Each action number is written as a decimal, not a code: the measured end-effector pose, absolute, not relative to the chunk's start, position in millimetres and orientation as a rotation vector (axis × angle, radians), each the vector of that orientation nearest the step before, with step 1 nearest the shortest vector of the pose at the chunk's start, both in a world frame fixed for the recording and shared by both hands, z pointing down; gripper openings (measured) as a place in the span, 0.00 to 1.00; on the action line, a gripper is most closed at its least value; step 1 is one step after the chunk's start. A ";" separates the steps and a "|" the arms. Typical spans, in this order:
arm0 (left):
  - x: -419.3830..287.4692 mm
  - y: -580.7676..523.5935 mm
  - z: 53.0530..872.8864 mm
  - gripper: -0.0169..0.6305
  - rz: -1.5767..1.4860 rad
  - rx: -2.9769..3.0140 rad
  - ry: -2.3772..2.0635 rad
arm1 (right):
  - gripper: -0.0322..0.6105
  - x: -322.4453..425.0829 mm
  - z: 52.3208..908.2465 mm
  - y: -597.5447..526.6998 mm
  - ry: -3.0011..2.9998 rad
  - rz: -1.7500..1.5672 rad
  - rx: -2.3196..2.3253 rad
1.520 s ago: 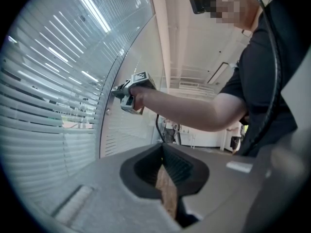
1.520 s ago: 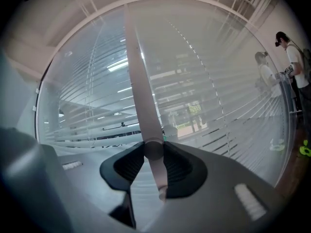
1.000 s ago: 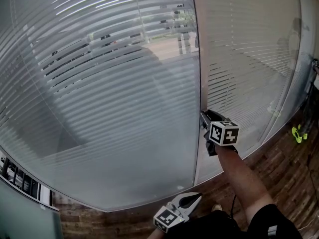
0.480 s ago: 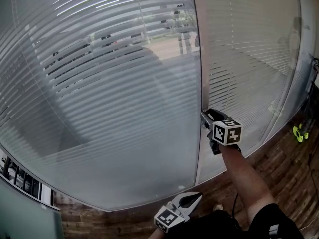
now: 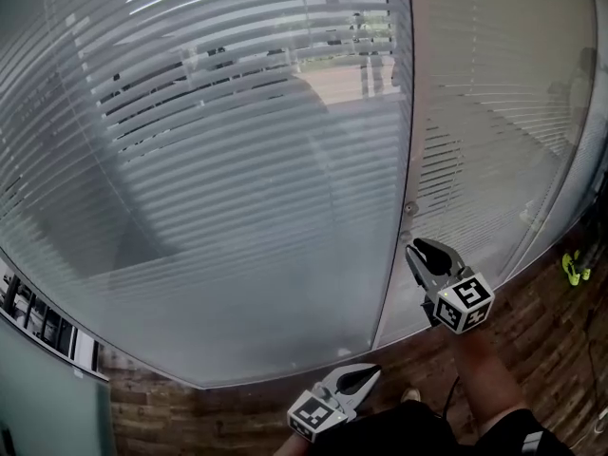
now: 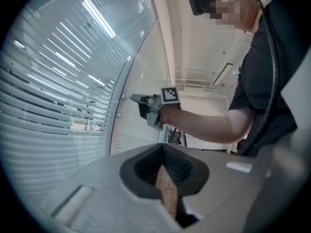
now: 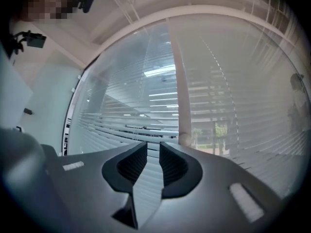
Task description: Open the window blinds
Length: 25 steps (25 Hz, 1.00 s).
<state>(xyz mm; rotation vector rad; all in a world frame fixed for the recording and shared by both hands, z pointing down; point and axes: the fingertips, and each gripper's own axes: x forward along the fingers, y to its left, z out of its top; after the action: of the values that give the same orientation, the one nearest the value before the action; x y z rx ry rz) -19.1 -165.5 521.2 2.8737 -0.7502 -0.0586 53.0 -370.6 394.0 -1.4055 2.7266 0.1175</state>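
Observation:
White slatted blinds (image 5: 237,150) hang behind curved glass panes, with slats partly tilted and street showing through higher up. A pale upright frame post (image 5: 404,112) divides the panes and carries two small round knobs (image 5: 410,208). My right gripper (image 5: 415,248) hovers just below and right of the lower knob (image 7: 184,140), clear of it. Its jaws have just been closing and stand a narrow gap apart with nothing between them. My left gripper (image 5: 366,373) is held low near my body, shut and empty. The left gripper view shows the right gripper (image 6: 133,97) pointing at the post.
Dark wood plank floor (image 5: 532,321) runs along the base of the glass. A yellow-green object (image 5: 572,266) lies on the floor at the far right. A pale cabinet edge (image 5: 47,388) stands at the lower left.
My right gripper has drawn back from the frame post, moving down and right in the head view. The left gripper has stayed where it was.

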 end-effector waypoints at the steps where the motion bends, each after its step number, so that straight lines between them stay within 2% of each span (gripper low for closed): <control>1: -19.8 -166.5 521.2 0.03 -0.062 2.872 -0.752 | 0.16 50.7 395.7 -358.6 2.715 0.172 -1.386; 2: -20.2 -167.3 520.6 0.03 -0.067 2.873 -0.752 | 0.12 48.8 400.6 -347.2 2.707 0.218 -1.370; 6: -17.7 -169.9 514.1 0.03 -0.082 2.892 -0.751 | 0.06 40.7 426.8 -308.5 2.747 0.280 -1.286; 14: -34.4 -185.4 514.8 0.03 -0.123 2.877 -0.845 | 0.06 27.7 489.6 -247.3 2.964 0.299 -1.095; 25: -50.8 -190.5 520.2 0.03 -0.115 2.819 -0.874 | 0.06 -4.5 490.2 -217.8 2.961 0.096 -0.889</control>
<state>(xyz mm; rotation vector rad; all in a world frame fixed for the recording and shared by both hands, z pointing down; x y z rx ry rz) -50.8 -190.5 520.2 2.8188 -0.8741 -0.1150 -4.5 -217.8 490.2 -0.8894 2.9607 0.0956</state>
